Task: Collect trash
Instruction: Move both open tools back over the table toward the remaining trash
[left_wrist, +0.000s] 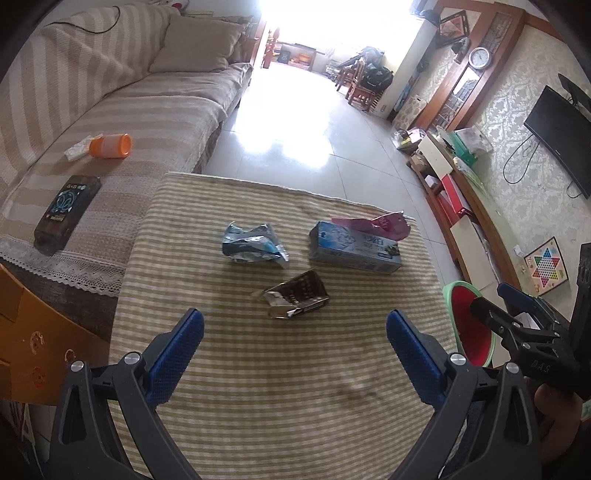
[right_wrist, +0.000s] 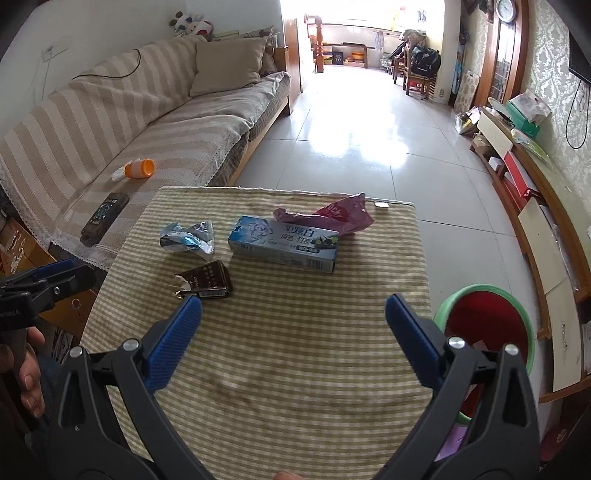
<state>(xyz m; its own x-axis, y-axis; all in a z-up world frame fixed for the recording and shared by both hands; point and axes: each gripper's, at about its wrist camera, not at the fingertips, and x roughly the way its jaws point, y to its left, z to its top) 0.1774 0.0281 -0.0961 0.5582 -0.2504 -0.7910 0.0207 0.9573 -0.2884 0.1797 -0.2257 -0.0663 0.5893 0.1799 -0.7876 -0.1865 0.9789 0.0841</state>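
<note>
On the green-striped tablecloth (left_wrist: 277, 398) (right_wrist: 303, 373) lie a crumpled silver-blue wrapper (left_wrist: 253, 245) (right_wrist: 188, 238), a toothpaste box (left_wrist: 352, 249) (right_wrist: 284, 245), a pink wrapper (left_wrist: 376, 223) (right_wrist: 332, 214) behind the box, and a dark brown wrapper (left_wrist: 297, 297) (right_wrist: 207, 284). My left gripper (left_wrist: 294, 326) hovers open and empty just short of the brown wrapper. The right gripper (right_wrist: 293, 308) is wide open with nothing between its fingers, and its left pad (right_wrist: 188, 317) is close to the brown wrapper. A green bin with a red liner (left_wrist: 467, 325) (right_wrist: 484, 321) stands at the table's right.
A striped sofa (left_wrist: 122, 110) (right_wrist: 155, 122) on the left carries an orange cup (left_wrist: 110, 146) (right_wrist: 139, 168) and a dark box (left_wrist: 66, 210) (right_wrist: 105, 218). A low cabinet (right_wrist: 532, 206) runs along the right wall. Tiled floor (left_wrist: 295, 110) lies beyond the table.
</note>
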